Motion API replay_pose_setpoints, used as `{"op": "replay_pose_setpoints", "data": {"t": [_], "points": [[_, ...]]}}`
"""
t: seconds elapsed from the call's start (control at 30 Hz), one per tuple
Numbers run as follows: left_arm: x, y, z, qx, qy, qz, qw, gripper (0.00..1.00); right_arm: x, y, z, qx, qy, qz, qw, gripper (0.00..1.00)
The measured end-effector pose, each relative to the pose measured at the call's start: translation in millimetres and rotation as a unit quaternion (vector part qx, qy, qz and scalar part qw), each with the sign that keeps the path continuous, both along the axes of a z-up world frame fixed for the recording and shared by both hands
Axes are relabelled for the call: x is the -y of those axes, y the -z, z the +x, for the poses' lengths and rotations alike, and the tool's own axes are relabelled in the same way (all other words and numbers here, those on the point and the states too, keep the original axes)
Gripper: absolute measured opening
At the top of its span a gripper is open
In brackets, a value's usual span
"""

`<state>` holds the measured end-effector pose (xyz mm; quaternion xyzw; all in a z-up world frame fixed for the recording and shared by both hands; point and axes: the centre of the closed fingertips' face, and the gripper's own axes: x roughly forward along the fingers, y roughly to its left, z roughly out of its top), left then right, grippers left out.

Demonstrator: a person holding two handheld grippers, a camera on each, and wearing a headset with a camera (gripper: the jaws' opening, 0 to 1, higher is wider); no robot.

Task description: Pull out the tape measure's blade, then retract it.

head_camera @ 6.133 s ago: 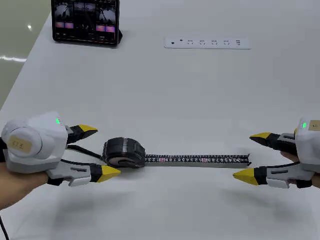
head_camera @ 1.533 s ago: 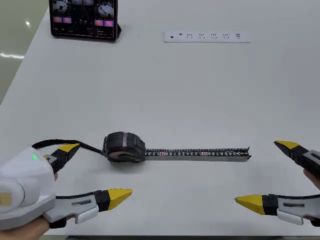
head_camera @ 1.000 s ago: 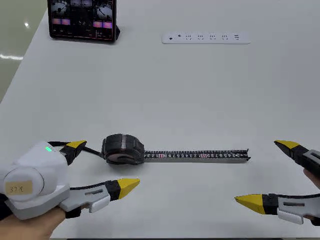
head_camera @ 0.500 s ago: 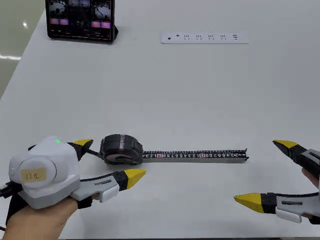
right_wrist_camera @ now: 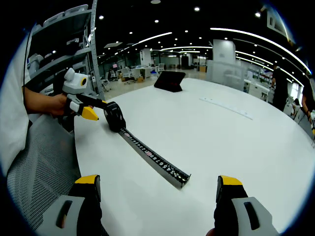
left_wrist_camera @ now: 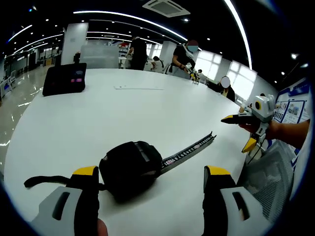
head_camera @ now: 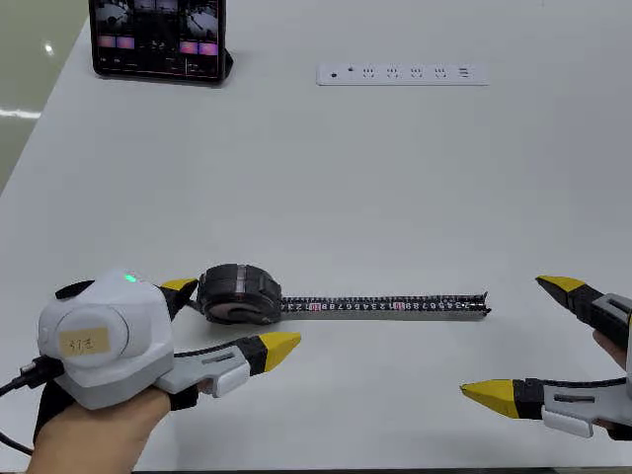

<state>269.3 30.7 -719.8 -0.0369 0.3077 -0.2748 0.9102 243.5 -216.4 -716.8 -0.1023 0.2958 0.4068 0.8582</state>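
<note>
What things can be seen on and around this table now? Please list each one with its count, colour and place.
tape measure: one, black, near left
blade: one, dark with numbers, pulled out flat toward the right
strap: one, black, beside the tape measure
tablet: one, black, screen lit, far left
power strip: one, white, far middle
table: one, white
people: several, beyond the table's far edge
left gripper: one, white, yellow tips, open, jaws either side of the tape measure
right gripper: one, same colours, open, apart from the blade's end
</note>
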Motion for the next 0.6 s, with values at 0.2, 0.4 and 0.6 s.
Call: {"op": "replay_pose_setpoints", "data": {"t": [0.2,0.4,0.6], "points": [[-0.4,1.1,0.8,-0.002,-0.008,-0.003,1.0,0.83,0.4,0.0,0.7,-0.002,-0.002,0.0,1.0,0.94],[-0.1,0.9,1.3,-0.002,-0.014,-0.001,0.9999,0.83,1.6,-0.3,1.9,0.001,-0.004,-0.002,1.0,0.92],[-1.4,1.2,3.6,-0.001,-0.033,0.0,0.9995,0.81,3.9,1.5,4.7,-0.001,-0.013,-0.009,0.9999,0.9]]}}
